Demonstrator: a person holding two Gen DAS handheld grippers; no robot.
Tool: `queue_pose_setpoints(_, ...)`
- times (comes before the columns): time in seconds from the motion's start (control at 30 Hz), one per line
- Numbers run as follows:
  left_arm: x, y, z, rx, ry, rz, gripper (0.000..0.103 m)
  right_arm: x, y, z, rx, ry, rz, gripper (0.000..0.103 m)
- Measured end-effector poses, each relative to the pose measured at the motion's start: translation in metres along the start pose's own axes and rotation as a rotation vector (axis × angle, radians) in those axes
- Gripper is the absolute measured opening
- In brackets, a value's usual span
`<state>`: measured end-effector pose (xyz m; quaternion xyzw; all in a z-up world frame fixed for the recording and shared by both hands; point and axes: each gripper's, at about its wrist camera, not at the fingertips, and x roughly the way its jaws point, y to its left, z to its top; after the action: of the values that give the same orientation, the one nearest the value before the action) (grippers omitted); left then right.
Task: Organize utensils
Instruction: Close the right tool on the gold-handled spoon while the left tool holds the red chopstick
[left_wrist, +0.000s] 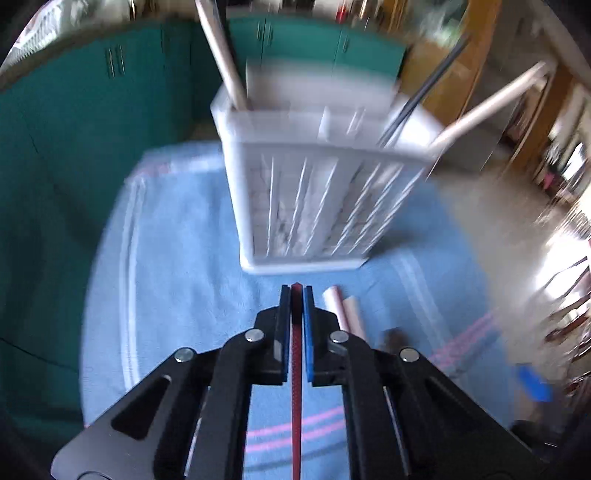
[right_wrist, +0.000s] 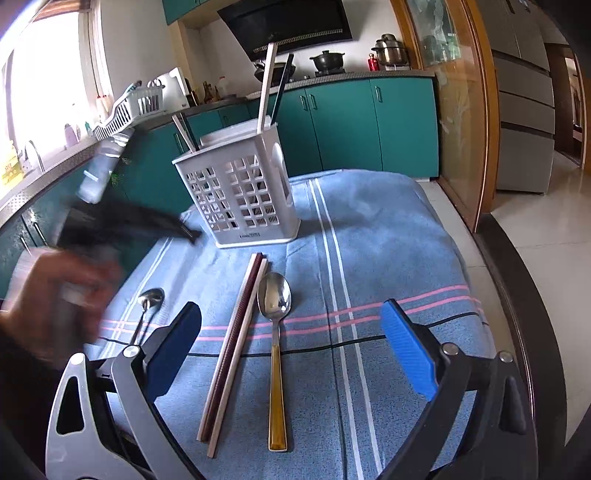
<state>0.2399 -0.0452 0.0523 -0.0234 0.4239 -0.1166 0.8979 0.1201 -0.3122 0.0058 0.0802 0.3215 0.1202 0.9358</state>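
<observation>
Closed on a dark red chopstick (left_wrist: 296, 387), the left tongs (left_wrist: 296, 295) hover over the blue striped towel (right_wrist: 388, 236) covering the tabletop. Right tongs (right_wrist: 291, 347) gape wide, gripping nothing, above a pair of chopsticks (right_wrist: 236, 343) and a gold-handled spoon (right_wrist: 275, 332) lying side by side. A smaller spoon (right_wrist: 147, 306) lies left. Farther off stands the white slotted utensil holder (right_wrist: 240, 192), with chopsticks upright inside.

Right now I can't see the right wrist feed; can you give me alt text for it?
The open right gripper hovers over a blue striped towel where a gold-handled spoon, a pair of chopsticks and a smaller spoon lie. Behind them a white slotted utensil holder stands upright with chopsticks in it, and the blurred left gripper is at left.
</observation>
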Motion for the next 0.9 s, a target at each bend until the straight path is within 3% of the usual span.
queue_pose_setpoints(0.1,-0.072,-0.005,0.002,0.033,-0.151,-0.030,0.006,0.010,0.001,-0.003,-0.012,0.027,-0.025,0.095)
queue_pose_setpoints(0.3,-0.157,-0.015,-0.009,0.117,-0.320,-0.088,0.006,0.024,0.003,-0.006,-0.017,0.057,-0.057,0.095)
queue_pose_setpoints(0.43,-0.172,-0.025,-0.007,0.145,-0.355,-0.098,0.006,0.046,0.008,0.006,-0.039,0.139,-0.097,0.092)
queue_pose_setpoints(0.5,-0.178,-0.026,-0.009,0.146,-0.358,-0.104,0.006,0.064,0.010,0.015,-0.051,0.200,-0.081,0.078)
queue_pose_setpoints(0.53,-0.179,-0.025,-0.009,0.146,-0.355,-0.110,0.006,0.073,0.010,0.019,-0.051,0.220,-0.073,0.076)
queue_pose_setpoints(0.73,-0.195,0.007,-0.008,0.084,-0.365,-0.137,0.006,0.129,-0.001,0.037,-0.062,0.372,0.072,0.058)
queue_pose_setpoints(0.83,-0.197,0.019,-0.007,0.063,-0.364,-0.136,0.006,0.138,-0.006,0.042,-0.068,0.380,0.125,0.051)
queue_pose_setpoints(0.9,-0.196,0.022,-0.007,0.057,-0.361,-0.133,0.006,0.142,-0.008,0.045,-0.048,0.395,0.181,0.037)
